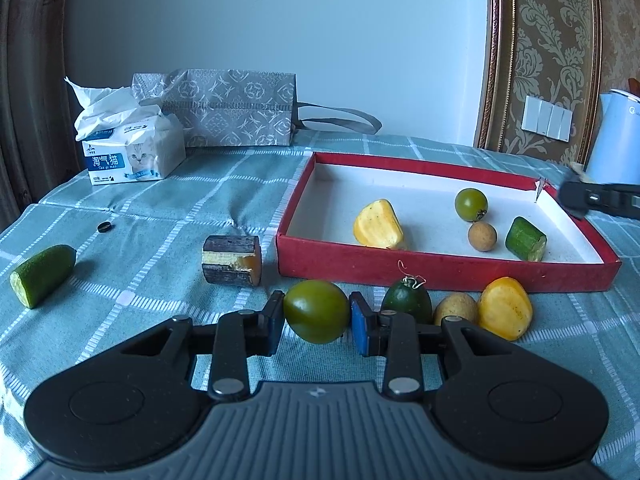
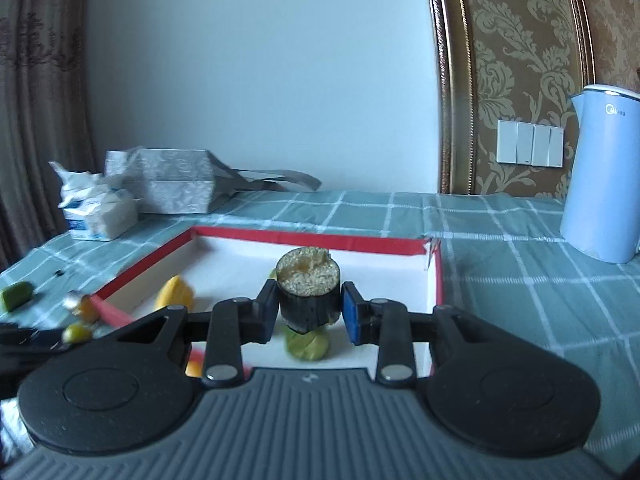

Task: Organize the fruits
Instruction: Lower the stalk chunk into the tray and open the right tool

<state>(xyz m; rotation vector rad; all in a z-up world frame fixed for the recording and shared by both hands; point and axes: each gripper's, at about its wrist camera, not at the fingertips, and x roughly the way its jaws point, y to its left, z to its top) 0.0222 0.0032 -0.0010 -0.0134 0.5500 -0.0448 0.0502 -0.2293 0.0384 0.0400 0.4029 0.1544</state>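
Gripped between my left gripper (image 1: 316, 316) pads sits a round green tomato (image 1: 317, 311), pinched across its widest part so it cannot roll out. It hangs just above the checked tablecloth (image 1: 160, 208), with the red box (image 1: 440, 268) at one o'clock beyond it. Being near-spherical, it has no clear long axis. Just beside it at three o'clock lie a dark green fruit (image 1: 406, 300), a tan ball (image 1: 456, 308) and a yellow chunk (image 1: 505, 307).

Over the box, my right gripper (image 2: 308, 307) clamps a dark cylinder piece (image 2: 309, 292) by its flanks, axis upright, cut face up, so I judge it can go down flat among the sorted pieces.
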